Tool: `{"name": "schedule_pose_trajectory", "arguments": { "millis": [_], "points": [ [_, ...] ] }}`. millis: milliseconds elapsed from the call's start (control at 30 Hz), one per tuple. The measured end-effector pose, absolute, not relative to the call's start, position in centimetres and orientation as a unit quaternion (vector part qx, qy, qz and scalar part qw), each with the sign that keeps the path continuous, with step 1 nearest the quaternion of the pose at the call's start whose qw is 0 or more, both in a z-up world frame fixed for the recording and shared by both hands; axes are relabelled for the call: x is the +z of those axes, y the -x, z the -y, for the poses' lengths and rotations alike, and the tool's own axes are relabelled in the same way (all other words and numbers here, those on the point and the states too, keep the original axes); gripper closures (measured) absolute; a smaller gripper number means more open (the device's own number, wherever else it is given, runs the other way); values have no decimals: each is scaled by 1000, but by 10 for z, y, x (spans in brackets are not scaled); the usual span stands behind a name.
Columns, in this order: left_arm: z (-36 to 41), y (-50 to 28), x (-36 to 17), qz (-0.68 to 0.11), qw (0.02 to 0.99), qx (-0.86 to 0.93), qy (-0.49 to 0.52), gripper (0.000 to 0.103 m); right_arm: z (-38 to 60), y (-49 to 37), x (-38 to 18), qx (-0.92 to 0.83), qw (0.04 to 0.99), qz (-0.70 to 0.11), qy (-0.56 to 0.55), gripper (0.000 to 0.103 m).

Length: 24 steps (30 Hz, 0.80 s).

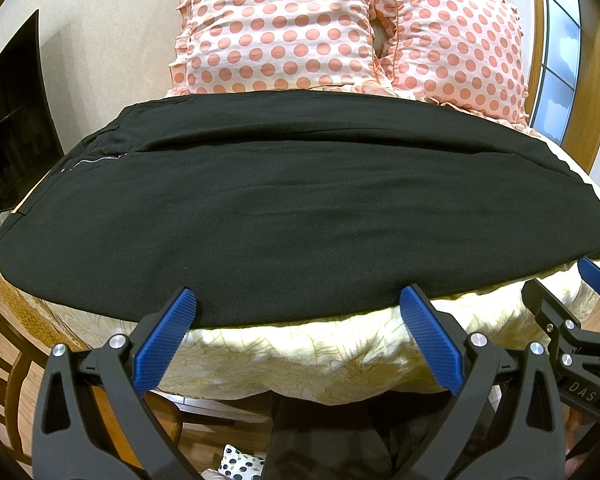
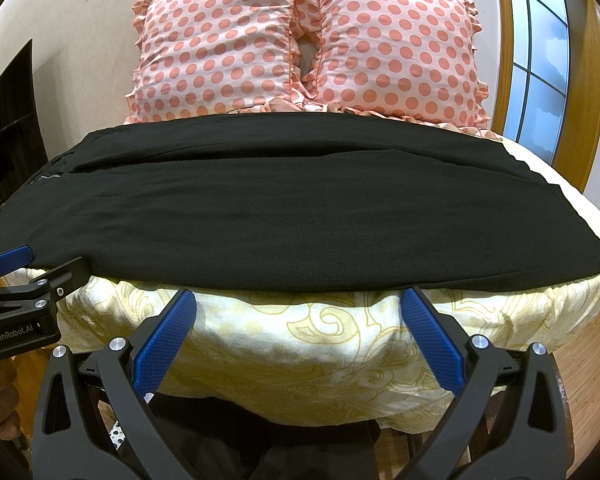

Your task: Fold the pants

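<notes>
- A dark flat screen (image 1: 13, 120) stood against the pale wall at the far left of the left wrist view.
- A pair of black fabric pants (image 1: 300, 208) lay flat across the bed, folded lengthwise, with the long axis running from left to right. A short zipper (image 1: 95, 159) showed near the left end, which marked the waist side; the leg ends lay to the right.
- The bed carried a cream bedspread with a yellow scroll pattern (image 2: 320, 332), visible below the near edge of the pants and draped over the front of the mattress.
- The left gripper (image 1: 297, 300) sat at the near edge of the pants, toward their left portion. Its two blue ribbed pads (image 1: 167, 340) stood wide apart, with the tips touching or just beside the fabric edge. Nothing was clamped between them.
- The right gripper (image 2: 300, 300) sat further right along the same near edge. Its jaws were likewise spread wide, with the tips just below the hem of the fabric and over the bedspread. It held nothing.
- Each gripper appeared at the margin of the other camera's view, with the two near each other.
- Two white pillows with pink polka dots and ruffled edges (image 2: 300, 40) leaned side by side behind the pants, at the head of the bed.
- A window with a wooden frame (image 2: 540, 52) occupied the right side.
</notes>
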<state>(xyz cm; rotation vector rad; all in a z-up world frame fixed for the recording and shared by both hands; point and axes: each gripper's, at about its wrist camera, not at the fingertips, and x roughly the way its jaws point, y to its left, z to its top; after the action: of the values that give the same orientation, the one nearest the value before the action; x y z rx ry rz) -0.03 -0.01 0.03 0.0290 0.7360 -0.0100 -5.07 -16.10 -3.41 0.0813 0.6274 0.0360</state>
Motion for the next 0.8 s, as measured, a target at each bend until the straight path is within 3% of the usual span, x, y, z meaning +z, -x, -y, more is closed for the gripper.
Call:
{"name": "schedule_pose_trajectory", "arguments": {
  "millis": [800],
  "points": [
    [0, 0, 0, -359, 933, -5, -14, 2, 163, 50, -34, 18, 950, -309, -40, 1]
  ]
}}
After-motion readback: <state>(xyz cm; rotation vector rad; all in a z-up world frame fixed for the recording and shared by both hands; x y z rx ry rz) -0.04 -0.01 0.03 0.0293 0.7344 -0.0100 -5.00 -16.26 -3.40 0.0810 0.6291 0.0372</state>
